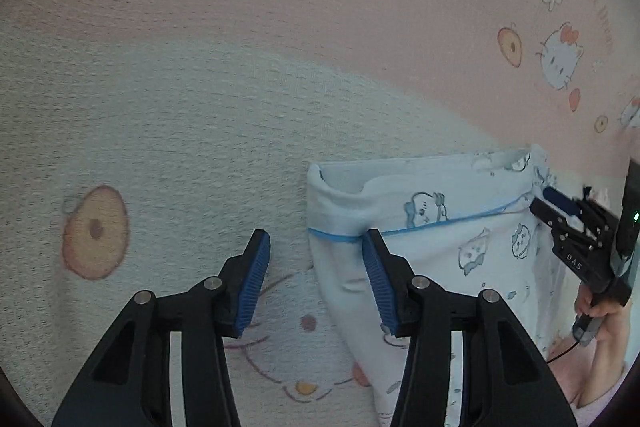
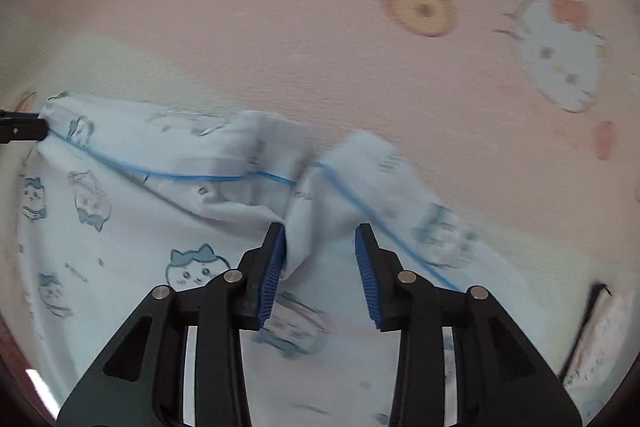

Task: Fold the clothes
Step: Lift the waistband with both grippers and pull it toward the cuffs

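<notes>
Garment: pale blue cotton garment printed with cartoon cats and edged in bright blue piping (image 1: 452,259), lying on the pink-and-cream bed sheet with cat and peach prints (image 1: 200,107).
Garment place: left wrist view, lower right of frame; right wrist view, it (image 2: 132,211) fills the left and the bottom.
Long axis: left wrist view, the top folded band runs roughly left-right, slightly rising to the right; the body trails toward the bottom edge.
Piping: thin blue line follows the band edge across the cloth; right wrist view, it breaks at a bunched fold in the middle and slants down to the right.
My left jaws: left gripper (image 1: 316,247) spread, pads apart. Left pad over bare sheet, right pad over the cloth's left edge by the piping. Nothing pinched.
My right jaws: right gripper (image 2: 320,239) partly spread. A raised ridge of cloth stands between the pads and lies against the left pad; right pad clear of it. Not clamped.
Right gripper from left view: black body (image 1: 576,223) at the garment's right-hand corner, tip at the band; a hand (image 1: 596,311) holds its handle.
Blur: right wrist view smeared at the right side of the cloth, prints there unreadable.
Right edge: dark strip and pale patterned thing at lower right of right wrist view, cannot tell what.
</notes>
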### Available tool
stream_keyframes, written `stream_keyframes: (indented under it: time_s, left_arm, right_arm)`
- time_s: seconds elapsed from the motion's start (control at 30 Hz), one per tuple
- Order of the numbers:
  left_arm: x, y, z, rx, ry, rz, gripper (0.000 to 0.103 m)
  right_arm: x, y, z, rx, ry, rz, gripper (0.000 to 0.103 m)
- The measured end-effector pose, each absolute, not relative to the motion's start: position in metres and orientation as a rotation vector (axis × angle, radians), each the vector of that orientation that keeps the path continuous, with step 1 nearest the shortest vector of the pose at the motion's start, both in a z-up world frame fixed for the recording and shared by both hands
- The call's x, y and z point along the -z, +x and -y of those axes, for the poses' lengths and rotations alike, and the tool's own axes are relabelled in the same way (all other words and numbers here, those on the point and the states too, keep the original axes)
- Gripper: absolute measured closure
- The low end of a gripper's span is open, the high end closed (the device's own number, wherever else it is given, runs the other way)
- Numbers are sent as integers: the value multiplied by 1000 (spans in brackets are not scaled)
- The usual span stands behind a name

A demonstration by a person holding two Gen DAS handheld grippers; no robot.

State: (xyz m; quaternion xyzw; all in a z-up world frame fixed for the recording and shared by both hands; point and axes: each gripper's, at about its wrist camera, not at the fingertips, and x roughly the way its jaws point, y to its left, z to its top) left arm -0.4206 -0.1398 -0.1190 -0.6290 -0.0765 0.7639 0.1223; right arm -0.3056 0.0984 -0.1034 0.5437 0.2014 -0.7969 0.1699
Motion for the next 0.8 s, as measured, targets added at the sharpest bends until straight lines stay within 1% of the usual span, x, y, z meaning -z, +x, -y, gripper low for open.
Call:
stream_keyframes:
  time_s: [0.03, 0.1, 0.17, 0.2, 0.23, 0.3, 0.33, 0.37, 0.4, 0.47, 0.5, 0.57, 0.63, 0.7, 0.77, 0.8]
  left_arm:
    - [116, -421, 140, -2239, -1823, 222, 53]
    - [114, -421, 141, -2244, -1805, 215, 53]
    - [118, -419, 138, -2210, -1823, 178, 53]
    - [121, -417, 136, -2208, -1831, 136, 53]
    - [122, -414, 133, -2210, -1832, 80, 53]
    - [123, -412, 125, -2220, -1836, -17, 53]
    - [124, -412, 124, -2228, -1838, -38, 53]
    - [125, -413, 125, -2232, -1842, -33, 53]
    - [127, -414, 125, -2228, -1847, -26, 53]
    - [131, -419, 119, -2227, -1846, -28, 53]
    - [131, -420, 118, -2231, -1843, -31, 53]
    - [135, -425, 106, -2237, -1836, -36, 53]
    - [136, -425, 103, -2239, -1835, -44, 53]
    - [138, -426, 102, -2241, -1835, -51, 53]
    - [147, -439, 73, -2244, -1834, -43, 53]
    - [151, -446, 58, -2246, -1833, -39, 53]
  right_arm:
    - [102, -305, -106, 2297, 1553, -586, 67]
    - [94, -304, -122, 2331, 1525, -513, 67]
    - [82, -304, -130, 2322, 1488, -351, 67]
    - [76, -305, -131, 2316, 1468, -286, 65]
    - [72, -302, -129, 2296, 1441, -269, 65]
    - [79, -301, -107, 2240, 1440, -339, 65]
    - [83, -301, -95, 2211, 1440, -376, 65]
    - [86, -301, -84, 2181, 1440, -412, 65]
    - [90, -301, -73, 2152, 1440, -448, 67]
    - [108, -301, -68, 2146, 1528, -556, 68]
    - [111, -300, -73, 2162, 1534, -549, 68]
    - [105, -295, -93, 2219, 1527, -476, 69]
    - [98, -290, -114, 2299, 1513, -439, 71]
    - [101, -289, -132, 2362, 1548, -478, 71]
    - [114, -292, -146, 2361, 1622, -564, 71]
    - [113, -292, -149, 2367, 1622, -535, 71]
